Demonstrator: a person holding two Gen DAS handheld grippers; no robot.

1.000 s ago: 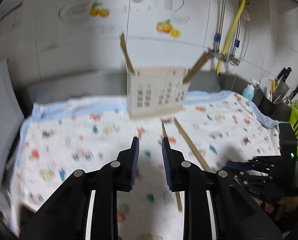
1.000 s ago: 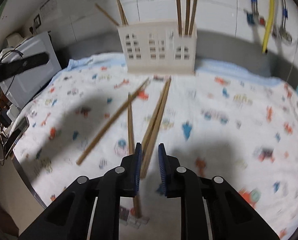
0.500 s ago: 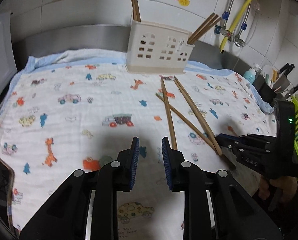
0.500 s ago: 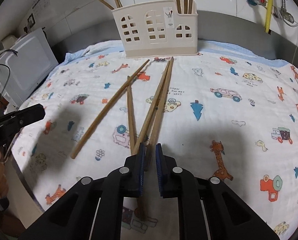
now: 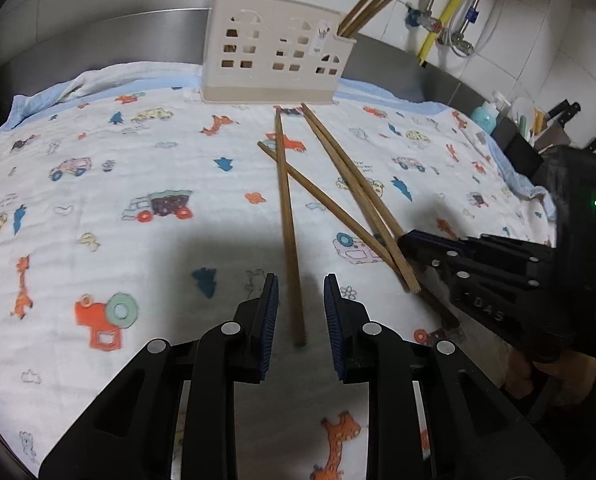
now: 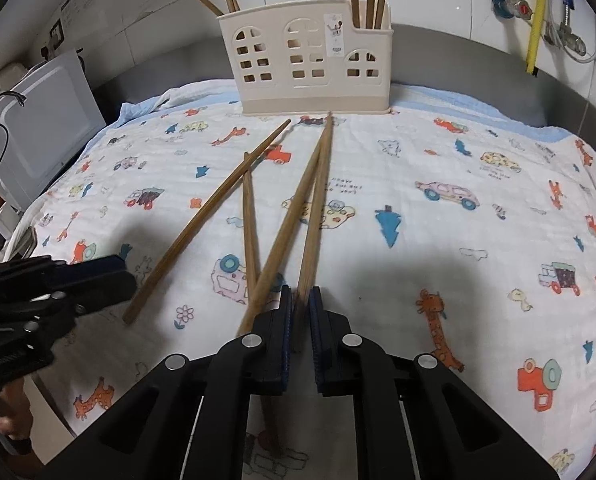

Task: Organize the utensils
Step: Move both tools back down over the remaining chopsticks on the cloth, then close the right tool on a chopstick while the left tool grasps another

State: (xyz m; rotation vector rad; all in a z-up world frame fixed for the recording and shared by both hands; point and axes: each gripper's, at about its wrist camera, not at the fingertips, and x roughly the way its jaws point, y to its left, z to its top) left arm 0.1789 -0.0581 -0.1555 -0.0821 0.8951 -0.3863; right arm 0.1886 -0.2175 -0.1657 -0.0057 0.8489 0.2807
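Several brown wooden chopsticks lie on a printed cloth in front of a cream house-shaped utensil holder, which also shows in the right wrist view with chopsticks standing in it. My left gripper is open, its jaws on either side of the near end of one lying chopstick. My right gripper is nearly shut around the near end of the rightmost chopstick; I cannot tell if the pads touch it. The right gripper also shows in the left wrist view.
A white appliance stands left of the cloth. Pipes and a yellow hose run down the tiled wall at the back right. A knife block with bottles stands at the right. The left gripper shows in the right wrist view.
Both grippers have moved forward and down to the chopsticks. The left jaws now straddle one chopstick's end. The right jaws have narrowed around another chopstick's end.
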